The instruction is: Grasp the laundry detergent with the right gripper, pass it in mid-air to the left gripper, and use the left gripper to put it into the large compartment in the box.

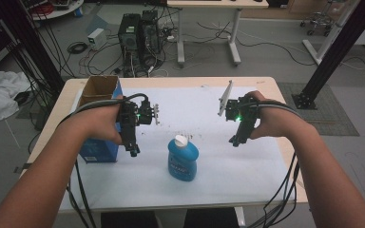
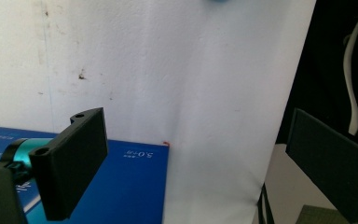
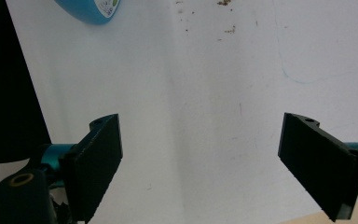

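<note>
Blue bottle (image 1: 183, 159) lying on the white sheet (image 1: 228, 161), between both grippers.
Left gripper (image 1: 133, 151) and right gripper (image 1: 235, 141) gape wide, empty. Bottle likely light, smooth, slippery; grip across its flat body.

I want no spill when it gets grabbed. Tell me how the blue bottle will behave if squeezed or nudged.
The blue bottle stands upright on the white sheet, taller than its base is wide, so a nudge near the white cap could probably tip it. It looks like smooth plastic with rounded sides, so it may slip or flex slightly in a grip. How full it is cannot be told.
</note>
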Available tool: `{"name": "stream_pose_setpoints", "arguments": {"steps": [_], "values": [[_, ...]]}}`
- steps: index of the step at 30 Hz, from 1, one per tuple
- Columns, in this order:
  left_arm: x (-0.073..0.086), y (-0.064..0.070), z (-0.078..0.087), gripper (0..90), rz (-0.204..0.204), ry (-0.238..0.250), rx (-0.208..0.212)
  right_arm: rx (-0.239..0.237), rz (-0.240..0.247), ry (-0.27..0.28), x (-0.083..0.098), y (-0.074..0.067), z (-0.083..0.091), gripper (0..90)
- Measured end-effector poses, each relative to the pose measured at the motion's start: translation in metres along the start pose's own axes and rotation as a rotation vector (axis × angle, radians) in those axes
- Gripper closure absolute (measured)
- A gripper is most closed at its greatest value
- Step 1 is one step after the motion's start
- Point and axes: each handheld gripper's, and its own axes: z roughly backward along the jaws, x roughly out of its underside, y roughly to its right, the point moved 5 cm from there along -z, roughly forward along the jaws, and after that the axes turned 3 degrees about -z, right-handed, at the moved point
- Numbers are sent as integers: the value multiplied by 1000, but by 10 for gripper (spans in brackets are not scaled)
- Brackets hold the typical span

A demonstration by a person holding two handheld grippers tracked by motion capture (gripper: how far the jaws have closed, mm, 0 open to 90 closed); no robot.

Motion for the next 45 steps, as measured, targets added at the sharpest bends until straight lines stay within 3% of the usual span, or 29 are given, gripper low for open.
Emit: {"name": "stream_pose_setpoints", "arguments": {"steps": [4,10,22,33,45], "values": [[1,0,-1,55,-3,6,-4,7,-4,-8,3,-2,1,128],[4,2,-3,55,-5,15,-7,1,-15,27,6,-8,5,127],[1,5,-8,55,-16,68,5,-27,-84,93,19,-25,-2,127],[4,7,-13,55,-30,111,21,-98,-154,211,25,-46,-14,128],[6,8,-13,55,-33,129,25,-120,-187,297,28,-64,-31,127]]}}
